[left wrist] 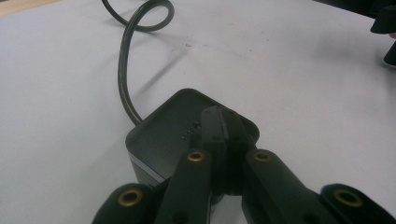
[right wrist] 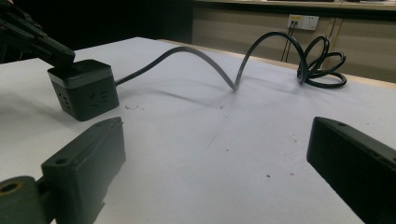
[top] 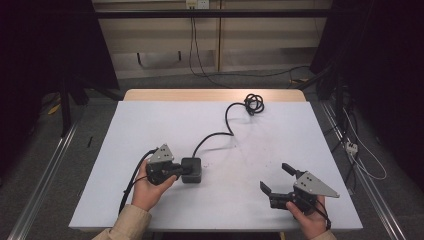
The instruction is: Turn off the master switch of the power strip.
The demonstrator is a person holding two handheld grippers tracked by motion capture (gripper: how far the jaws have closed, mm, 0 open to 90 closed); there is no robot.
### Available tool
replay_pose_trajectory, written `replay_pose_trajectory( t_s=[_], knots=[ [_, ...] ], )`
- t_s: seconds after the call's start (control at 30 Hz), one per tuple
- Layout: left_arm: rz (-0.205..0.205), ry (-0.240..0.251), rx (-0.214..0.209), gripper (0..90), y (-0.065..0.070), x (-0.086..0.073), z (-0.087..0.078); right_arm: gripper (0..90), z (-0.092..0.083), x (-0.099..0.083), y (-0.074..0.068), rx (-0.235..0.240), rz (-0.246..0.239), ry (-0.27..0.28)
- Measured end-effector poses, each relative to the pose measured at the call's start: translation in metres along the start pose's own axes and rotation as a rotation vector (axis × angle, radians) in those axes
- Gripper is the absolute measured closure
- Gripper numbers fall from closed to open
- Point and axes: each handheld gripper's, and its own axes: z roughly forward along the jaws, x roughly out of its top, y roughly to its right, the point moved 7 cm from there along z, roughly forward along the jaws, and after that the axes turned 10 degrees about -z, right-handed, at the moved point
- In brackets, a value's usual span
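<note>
A black cube power socket [top: 192,170] [left wrist: 163,135] [right wrist: 86,91] sits on the white table [top: 165,125], left of centre near the front. Its black cable [top: 227,117] [left wrist: 123,70] [right wrist: 201,53] arches away to a coil [top: 254,104] [right wrist: 324,65] at the far edge. My left gripper [top: 186,171] [left wrist: 223,119] is shut, jaws pressed together, with its tips resting on the cube's top face. Nothing is between them. In the right gripper view the left gripper [right wrist: 56,53] touches the cube's upper corner. My right gripper [top: 276,178] [right wrist: 217,140] stands open at the front right, apart from the cube, holding nothing.
A wall outlet [top: 196,4] [right wrist: 303,21] is behind the table, with cables hanging down to the floor. A white power strip [top: 351,147] lies on the floor at the right. Metal rails run along both sides of the table.
</note>
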Motion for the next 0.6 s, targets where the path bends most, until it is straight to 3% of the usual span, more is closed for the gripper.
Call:
replay_pose_trajectory(
  t_s=[0.43,0.6],
  knots=[
    [-0.02,0.014,-0.005,90.0,-0.0002,-0.0004,0.0001,4.0,0.0006,0.0005,0.0002,0.002,-0.003,0.001],
    [-0.01,0.015,0.003,90.0,-0.0002,-0.0005,-0.0003,4.0,0.002,0.0012,-0.0003,0.006,-0.002,0.002]
  ],
)
